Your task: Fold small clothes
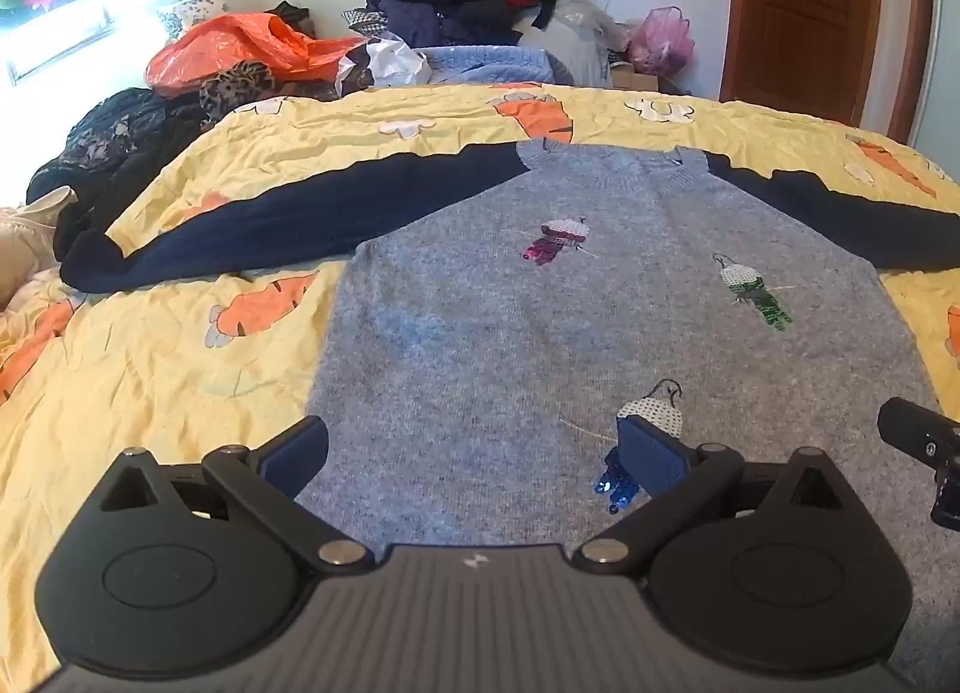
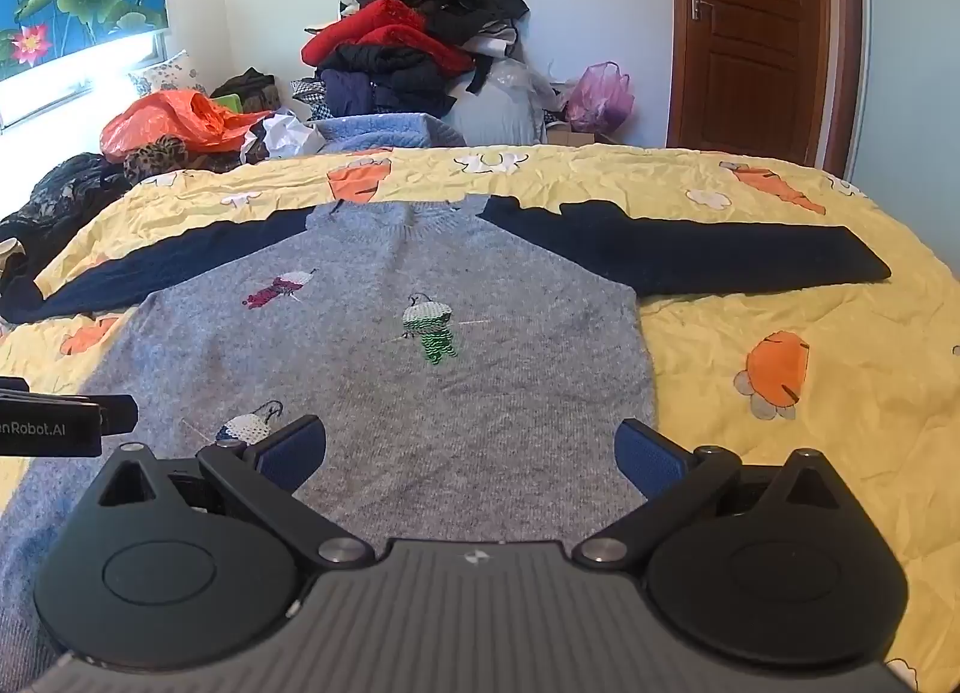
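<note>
A small grey-blue sweater (image 1: 540, 321) (image 2: 384, 369) with navy sleeves lies flat on the bed, front up, collar at the far side. Both sleeves are spread outwards: the left sleeve (image 1: 288, 225) and the right sleeve (image 2: 690, 255). Sequin figures decorate its chest. My left gripper (image 1: 474, 453) hovers open over the sweater's lower left part, nothing between its blue pads (image 1: 297, 453). My right gripper (image 2: 471, 453) hovers open over the lower right part near the side edge, also empty. Each gripper's tip shows at the edge of the other's view.
The bed carries a yellow cover (image 1: 150, 369) (image 2: 810, 333) printed with carrots. Behind the bed a tall pile of clothes (image 2: 414, 51), an orange bag (image 1: 240, 51) and a pink bag (image 2: 600, 93) stand against the wall. A wooden door (image 2: 762, 33) is at the right.
</note>
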The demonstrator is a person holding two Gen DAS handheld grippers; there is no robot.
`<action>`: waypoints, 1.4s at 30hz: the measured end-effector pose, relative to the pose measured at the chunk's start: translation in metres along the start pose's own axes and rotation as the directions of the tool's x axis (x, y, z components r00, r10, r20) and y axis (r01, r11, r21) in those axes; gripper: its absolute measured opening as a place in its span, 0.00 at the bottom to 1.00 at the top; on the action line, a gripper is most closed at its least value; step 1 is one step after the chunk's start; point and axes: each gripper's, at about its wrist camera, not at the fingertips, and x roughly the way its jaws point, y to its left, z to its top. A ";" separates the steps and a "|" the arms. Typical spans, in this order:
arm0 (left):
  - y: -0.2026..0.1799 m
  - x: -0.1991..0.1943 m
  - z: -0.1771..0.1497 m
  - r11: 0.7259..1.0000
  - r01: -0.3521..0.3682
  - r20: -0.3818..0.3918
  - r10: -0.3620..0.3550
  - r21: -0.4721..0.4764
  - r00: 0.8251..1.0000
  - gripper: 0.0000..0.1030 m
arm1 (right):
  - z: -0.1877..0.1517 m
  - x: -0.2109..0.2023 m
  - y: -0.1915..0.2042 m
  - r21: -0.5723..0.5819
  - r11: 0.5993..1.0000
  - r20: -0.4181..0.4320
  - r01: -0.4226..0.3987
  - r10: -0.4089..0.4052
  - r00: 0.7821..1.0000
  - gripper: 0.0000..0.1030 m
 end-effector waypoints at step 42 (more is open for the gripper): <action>-0.001 0.023 0.036 0.977 0.201 0.114 -0.192 -0.068 0.975 1.00 | 0.067 0.084 -0.322 0.758 0.648 0.186 -0.071 -0.110 0.976 0.97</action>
